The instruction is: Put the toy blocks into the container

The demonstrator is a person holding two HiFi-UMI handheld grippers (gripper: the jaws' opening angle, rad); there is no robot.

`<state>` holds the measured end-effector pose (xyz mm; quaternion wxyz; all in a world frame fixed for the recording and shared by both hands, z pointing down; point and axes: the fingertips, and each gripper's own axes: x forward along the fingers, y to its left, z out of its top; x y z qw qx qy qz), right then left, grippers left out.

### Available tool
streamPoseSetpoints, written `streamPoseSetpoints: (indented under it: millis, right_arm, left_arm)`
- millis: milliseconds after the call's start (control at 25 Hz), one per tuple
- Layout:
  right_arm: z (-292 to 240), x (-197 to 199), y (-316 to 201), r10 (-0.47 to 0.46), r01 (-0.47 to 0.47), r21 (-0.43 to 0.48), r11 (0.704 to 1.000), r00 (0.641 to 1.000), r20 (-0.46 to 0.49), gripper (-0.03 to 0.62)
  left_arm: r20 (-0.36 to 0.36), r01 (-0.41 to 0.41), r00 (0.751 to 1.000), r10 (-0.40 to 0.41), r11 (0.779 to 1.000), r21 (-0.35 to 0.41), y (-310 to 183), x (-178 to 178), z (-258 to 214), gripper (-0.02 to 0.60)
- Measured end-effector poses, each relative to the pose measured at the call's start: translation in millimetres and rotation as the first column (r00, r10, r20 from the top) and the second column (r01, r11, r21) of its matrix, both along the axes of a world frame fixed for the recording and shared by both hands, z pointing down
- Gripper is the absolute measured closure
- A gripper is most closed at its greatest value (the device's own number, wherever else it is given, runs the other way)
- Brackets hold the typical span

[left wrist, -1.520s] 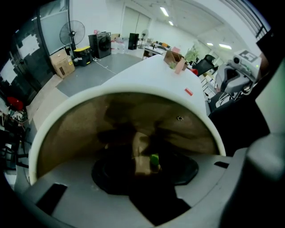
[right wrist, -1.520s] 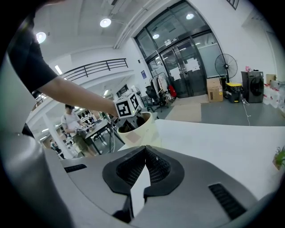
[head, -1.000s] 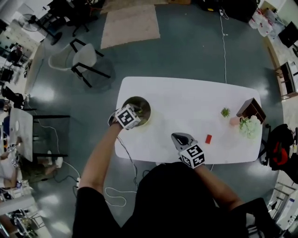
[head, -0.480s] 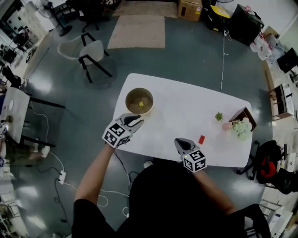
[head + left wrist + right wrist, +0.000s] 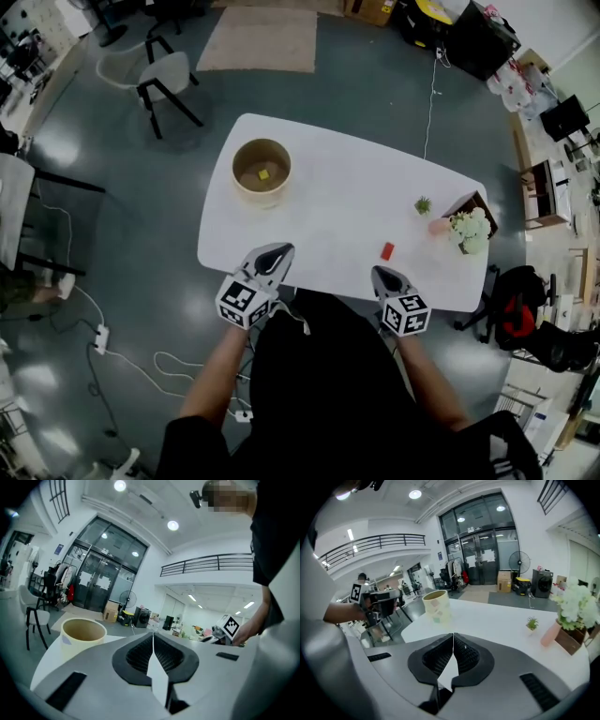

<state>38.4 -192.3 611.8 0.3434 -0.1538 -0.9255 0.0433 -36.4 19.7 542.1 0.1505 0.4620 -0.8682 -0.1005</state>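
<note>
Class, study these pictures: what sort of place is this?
Probably a large open-plan lab or workshop hall, not a home: tall glass entrance doors, a railed mezzanine overhead, and cables trailing over a bare polished floor.

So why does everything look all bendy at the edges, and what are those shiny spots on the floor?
Head view: the wide lens bows the table; pale patches on the glossy floor are probably reflected light. Left gripper view: dark rounded corners, ceiling lamps blown white. Right gripper view: same curving, railing bent.
</note>
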Motion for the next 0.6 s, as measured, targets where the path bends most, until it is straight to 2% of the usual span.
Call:
streamPoseSetpoints:
  millis: [120,240,360,480,600]
  right_arm:
    - [9.9,14.6,-38.9,0.100,-0.099,0.043,0.994,0.995,-0.015,0.592]
    - [24.6,21.7,-69.8,0.157,-0.154,0.066,0.986,0.987,-0.033,0.592]
    - [44.1,19.4,-92.6,0.206,-0.202,0.071,0.977,0.977,-0.061,0.592]
    - [68.5,14.7,-107.4,0.259,-0.255,0.053,0.966,0.961,-0.093,0.588]
    - [93.2,3.9,-122.8,0.310,-0.310,0.020,0.951,0.943,-0.123,0.542]
  left_arm:
    - [-0.042,0.031,0.999,-0.030,0.999,0.032,-9.8,16.6,5.3,0.575]
    - [-0.088,0.027,0.996,-0.024,0.999,0.033,-24.4,33.6,16.8,0.577]
    - [-0.134,0.019,0.991,-0.018,1.000,0.006,-35.8,42.7,33.1,0.577]
    - [-0.188,0.045,0.981,-0.050,0.998,-0.033,-36.2,44.8,49.9,0.577]
    - [-0.222,0.072,0.971,-0.083,0.996,-0.058,-42.1,39.3,56.9,0.577]
